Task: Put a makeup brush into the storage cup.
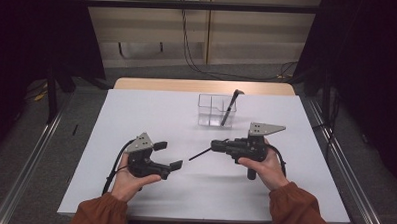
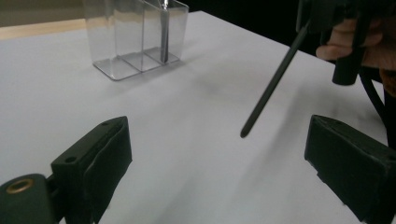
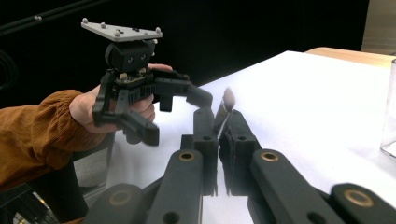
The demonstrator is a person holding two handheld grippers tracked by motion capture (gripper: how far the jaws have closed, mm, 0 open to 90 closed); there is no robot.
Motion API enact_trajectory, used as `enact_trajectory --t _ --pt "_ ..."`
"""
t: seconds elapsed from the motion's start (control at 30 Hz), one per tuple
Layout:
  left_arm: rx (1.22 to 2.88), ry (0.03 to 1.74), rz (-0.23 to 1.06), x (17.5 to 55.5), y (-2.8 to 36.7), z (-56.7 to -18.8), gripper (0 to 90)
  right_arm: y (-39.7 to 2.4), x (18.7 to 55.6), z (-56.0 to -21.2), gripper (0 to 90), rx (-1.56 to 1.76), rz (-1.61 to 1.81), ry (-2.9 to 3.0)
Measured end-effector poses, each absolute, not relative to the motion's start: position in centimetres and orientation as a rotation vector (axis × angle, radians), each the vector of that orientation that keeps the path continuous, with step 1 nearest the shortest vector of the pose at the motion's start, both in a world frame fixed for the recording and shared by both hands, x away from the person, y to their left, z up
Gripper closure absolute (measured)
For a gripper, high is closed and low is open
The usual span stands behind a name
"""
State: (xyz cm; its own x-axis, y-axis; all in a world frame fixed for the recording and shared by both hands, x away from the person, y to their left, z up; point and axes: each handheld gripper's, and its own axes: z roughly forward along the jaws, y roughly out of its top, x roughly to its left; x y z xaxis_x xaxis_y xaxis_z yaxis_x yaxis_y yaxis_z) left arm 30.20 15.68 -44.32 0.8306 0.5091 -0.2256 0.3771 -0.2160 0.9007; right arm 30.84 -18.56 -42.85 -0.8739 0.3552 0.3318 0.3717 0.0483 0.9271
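Both forearms, in rust-orange sleeves, come in low over the near half of the table (image 1: 136, 110). The left hand (image 1: 129, 177) grips its tool from below, wrist near the table edge. The left tool (image 1: 168, 156) points toward the right hand, level with the table top. Its jaws stand wide apart with nothing between them; the pads (image 2: 109, 154) are thick black blocks with flat faces and rounded corners.

The right hand (image 1: 264, 167) holds its tool by a short post grip, thumb side up. The right tool (image 1: 214, 145) points left, toward the other one, roughly level. Its jaws are closed together on a pen (image 1: 200, 153), clamped near one end. In the right gripper view the pads (image 3: 205, 126) sit face to face with the pen's blurred end poking out between them.

The pen is a slim, round, matte black rod with a blunt tip. It juts from the right tool down and left, in the air above the table, its free tip just short of the gap between the left jaws.

Table: flat white sheet, smooth, matte, over a wood top that shows at the far edge. Further back stands a clear plastic box (image 1: 209, 110), square-cornered, split by dividers. A second dark pen (image 1: 230, 107) leans in its right compartment, top end above the rim.

Grey three-cornered plates top both tools.
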Motion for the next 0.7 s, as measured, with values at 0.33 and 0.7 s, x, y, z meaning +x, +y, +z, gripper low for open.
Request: enact_trajectory --t 0.33,0.7 --pt "1.841 0.725 0.213 30.0 17.5 -43.7 3.6 -19.5 31.1 -42.4 85.4 -0.814 -1.96 -2.284" --pt "1.822 0.73 0.275 29.0 19.2 -43.6 3.8 -20.6 31.3 -41.7 85.5 -0.847 -1.876 -2.373"
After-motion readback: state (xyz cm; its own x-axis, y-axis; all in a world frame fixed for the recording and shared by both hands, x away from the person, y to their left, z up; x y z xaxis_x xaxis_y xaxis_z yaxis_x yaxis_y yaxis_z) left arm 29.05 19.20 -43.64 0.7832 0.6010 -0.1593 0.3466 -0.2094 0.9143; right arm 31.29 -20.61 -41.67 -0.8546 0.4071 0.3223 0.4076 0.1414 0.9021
